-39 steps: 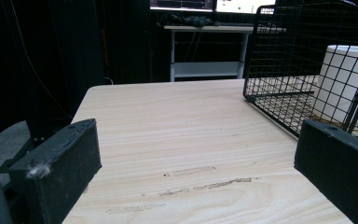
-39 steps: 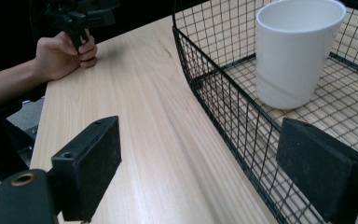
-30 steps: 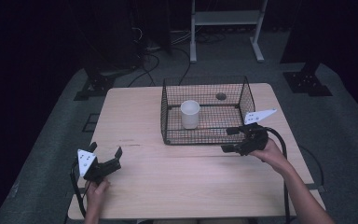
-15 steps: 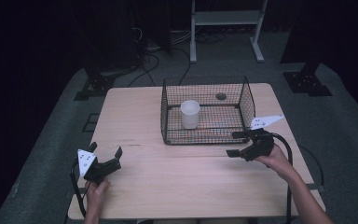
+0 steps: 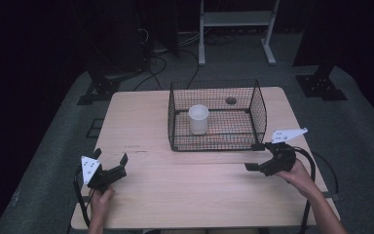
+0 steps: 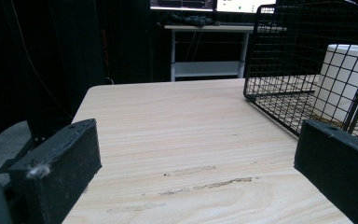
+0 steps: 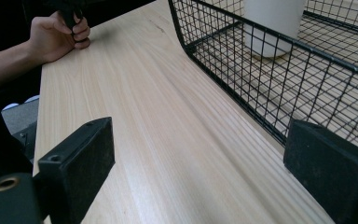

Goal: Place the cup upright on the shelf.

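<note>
Jaws on my right gripper (image 5: 255, 157) and left gripper (image 5: 111, 164) are spread, holding nothing. White plastic cup (image 5: 198, 119) stands upright inside the black wire basket (image 5: 258, 109) on the pale wooden table (image 5: 185, 180). I judge a good reach goes over the basket's rim, not through it.

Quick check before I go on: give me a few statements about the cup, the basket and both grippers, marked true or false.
1. The white cup stands upright inside the wire basket. True.
2. The right gripper is shut on the basket's rim. False: it is open, off the basket's near right corner, holding nothing.
3. The left gripper is open and empty. True.
4. The cup lies tipped over on the table. False: it stands in the basket.
5. The left gripper sits near the table's front left corner. True.
</note>
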The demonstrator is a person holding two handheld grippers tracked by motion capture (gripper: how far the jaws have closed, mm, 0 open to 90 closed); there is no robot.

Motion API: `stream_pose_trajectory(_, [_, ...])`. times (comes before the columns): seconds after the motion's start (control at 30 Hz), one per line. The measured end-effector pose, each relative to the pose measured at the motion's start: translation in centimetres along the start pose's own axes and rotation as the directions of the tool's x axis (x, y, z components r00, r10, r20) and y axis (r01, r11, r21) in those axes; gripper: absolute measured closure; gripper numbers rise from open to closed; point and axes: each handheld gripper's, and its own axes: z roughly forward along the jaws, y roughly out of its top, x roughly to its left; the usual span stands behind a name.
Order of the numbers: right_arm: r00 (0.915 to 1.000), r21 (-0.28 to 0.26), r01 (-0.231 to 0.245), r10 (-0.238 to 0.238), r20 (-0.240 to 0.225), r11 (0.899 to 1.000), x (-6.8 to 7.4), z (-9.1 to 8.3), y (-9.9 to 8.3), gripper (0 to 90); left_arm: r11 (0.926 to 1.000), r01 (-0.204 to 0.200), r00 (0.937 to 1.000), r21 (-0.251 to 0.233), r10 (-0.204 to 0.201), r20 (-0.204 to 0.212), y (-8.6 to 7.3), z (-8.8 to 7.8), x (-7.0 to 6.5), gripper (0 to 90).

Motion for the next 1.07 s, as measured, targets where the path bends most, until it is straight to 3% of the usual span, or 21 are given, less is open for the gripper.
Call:
stream_pose_trajectory(0.13, [0.9995,-0.011,0.010,-0.010,0.031,1.000,0.4,-0.6,-0.8,7.8,1.0000,-0.001,1.0000,0.001,0.001,-0.001,0.0,0.0,0.0,0.0])
stream_pose_trajectory(0.33, [0.9991,-0.020,0.002,-0.002,0.041,1.000,0.9,-1.2,-2.1,7.8,1.0000,-0.004,1.0000,0.003,0.004,-0.002,0.0,0.0,0.0,0.0])
stream_pose_trajectory(0.43, [0.9981,-0.004,-0.004,0.004,0.061,1.000,0.9,-1.5,-2.8,7.8,1.0000,-0.003,1.0000,0.003,0.003,-0.002,0.0,0.0,0.0,0.0])
stream_pose_trajectory(0.7, [0.9956,-0.044,-0.004,0.008,0.093,0.999,1.7,-2.3,-4.7,7.8,1.0000,-0.004,1.0000,0.003,0.004,-0.002,0.0,0.0,0.0,0.0])
stream_pose_trajectory(0.9, [0.9911,-0.113,-0.009,0.024,0.131,0.994,2.2,-3.3,-6.0,7.8,1.0000,-0.005,1.0000,0.003,0.005,-0.002,0.0,0.0,0.0,0.0])
stream_pose_trajectory(1.07, [0.9872,-0.208,-0.015,0.048,0.152,0.978,2.9,-3.6,-7.4,7.8,1.0000,-0.002,1.0000,0.002,0.002,-0.005,0.0,0.0,0.0,0.0])
